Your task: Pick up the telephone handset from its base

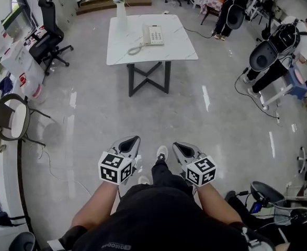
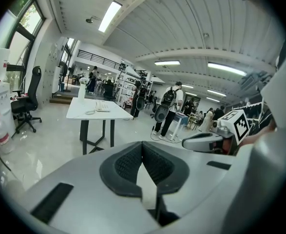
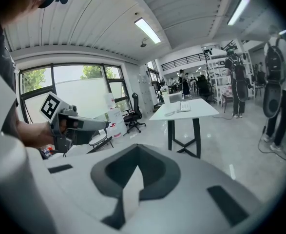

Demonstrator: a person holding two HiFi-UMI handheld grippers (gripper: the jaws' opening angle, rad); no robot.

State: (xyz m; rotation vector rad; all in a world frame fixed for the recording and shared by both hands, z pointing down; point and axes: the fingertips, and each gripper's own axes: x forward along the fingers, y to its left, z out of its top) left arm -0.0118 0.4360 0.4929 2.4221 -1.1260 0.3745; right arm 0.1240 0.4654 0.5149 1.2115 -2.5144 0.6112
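Standing on a glossy grey floor (image 1: pixel 90 114), holding the left gripper (image 1: pixel 132 139) and the right gripper (image 1: pixel 178 145) side by side, low in front of the body, both aimed ahead and a little downward. Looking along the left gripper, can see its jaws closed tip to tip, clasping nothing, with only floor beyond them. Looking along the right gripper, can see the same: jaws pressed together and empty.

Can make out the telephone (image 1: pixel 153 35) well apart from both grippers, out ahead on a white counter (image 1: pixel 169 51) with black crossed legs. Can see the handset (image 1: pixel 146 35) lying in its cradle along the left side of the base (image 1: pixel 157 35), not lifted, with a coiled cord (image 1: pixel 135 49) looping off toward the counter's front left edge. Can also see a white vase (image 1: pixel 121 15) with pale flowers at the counter's far left corner, near the telephone but not touching it. Off to the left, can pick out a black office chair (image 1: pixel 48 33) by the windows, and to the right a person (image 1: pixel 279 48) standing with dark gear on the back
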